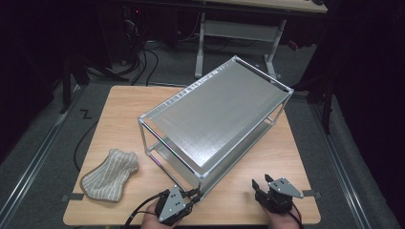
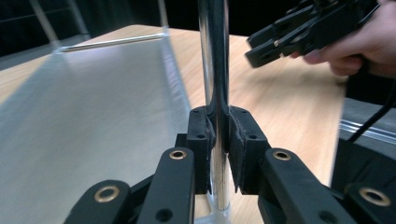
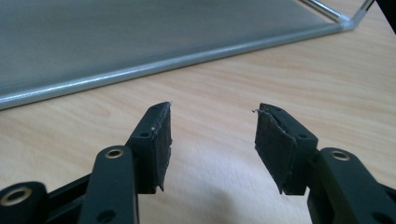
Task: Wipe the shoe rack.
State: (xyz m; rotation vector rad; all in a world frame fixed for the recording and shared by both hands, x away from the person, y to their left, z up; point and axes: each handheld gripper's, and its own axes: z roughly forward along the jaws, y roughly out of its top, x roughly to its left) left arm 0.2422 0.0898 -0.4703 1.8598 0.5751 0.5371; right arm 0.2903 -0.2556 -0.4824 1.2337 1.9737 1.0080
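Your left hand-held gripper [image 1: 195, 194], at the bottom centre of the high view, is clamped on the near corner post [image 2: 214, 70] of the two-tier silver metal rack [image 1: 215, 114]. In the left gripper view both black pads [image 2: 200, 140] press on that shiny upright tube, low down near its foot, with the post running straight up the middle of the frame. Your hand sits behind the gripper at the lower edge of the high view.

Your right hand-held gripper [image 1: 261, 182], at the bottom right of the high view, stands parted with nothing between its jaws. In the right gripper view the pads [image 3: 161, 144] hover over bare wood, apart from the rack's lower edge in the upper part of that frame.

The rack stands on the light wooden desk [image 1: 124, 102], set diagonally from bottom centre toward upper right, its flat grey top panel taking up the middle of the high view.

A beige ribbed cloth [image 1: 109, 174] lies crumpled at the lower left of the desk, well apart from the rack and both grippers.
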